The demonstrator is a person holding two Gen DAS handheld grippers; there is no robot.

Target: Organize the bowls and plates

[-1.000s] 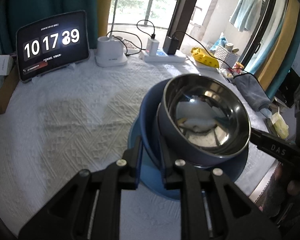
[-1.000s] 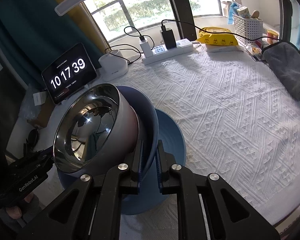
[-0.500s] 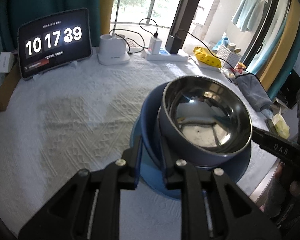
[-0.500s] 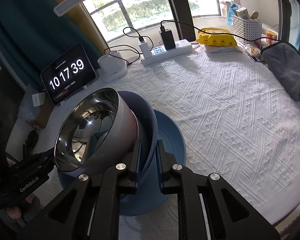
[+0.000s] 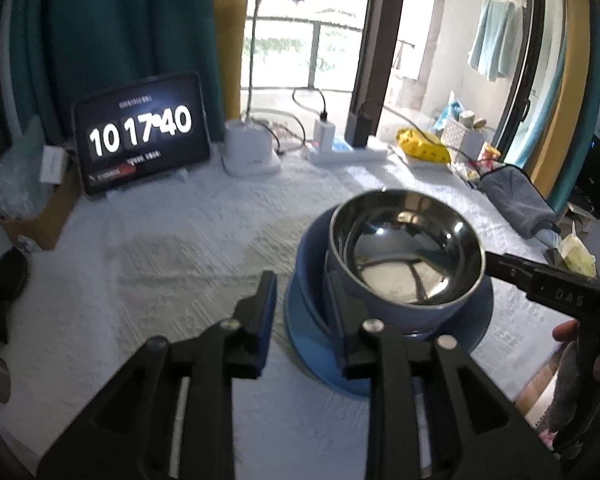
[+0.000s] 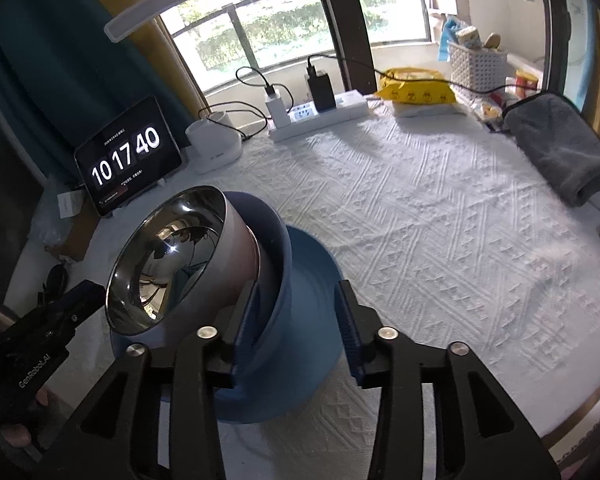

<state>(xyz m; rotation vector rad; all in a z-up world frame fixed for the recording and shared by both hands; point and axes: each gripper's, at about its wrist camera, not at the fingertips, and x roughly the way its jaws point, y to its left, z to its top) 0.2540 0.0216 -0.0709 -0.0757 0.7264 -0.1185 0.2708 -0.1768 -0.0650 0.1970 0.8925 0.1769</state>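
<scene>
A shiny steel bowl [image 5: 404,256] sits nested in a blue bowl [image 5: 312,276], which rests on a blue plate [image 5: 472,324] on the white tablecloth. The stack also shows in the right wrist view: steel bowl [image 6: 168,264], blue bowl [image 6: 276,264], blue plate [image 6: 320,280]. My left gripper [image 5: 302,300] is open, its jaws either side of the blue bowl's near rim. My right gripper [image 6: 296,316] is open, its jaws apart over the blue bowl's rim and the plate. Each gripper shows at the edge of the other's view.
A tablet clock [image 5: 140,136], a white lamp base [image 5: 248,152] and a power strip [image 6: 320,116] stand at the table's back. A yellow packet [image 6: 416,88], a white basket [image 6: 476,64] and a grey towel [image 6: 560,148] lie at the right.
Both grippers have opened and let go of the blue bowl's rim. The stack has settled flat on the plate. Both cameras have pulled back and risen a little.
</scene>
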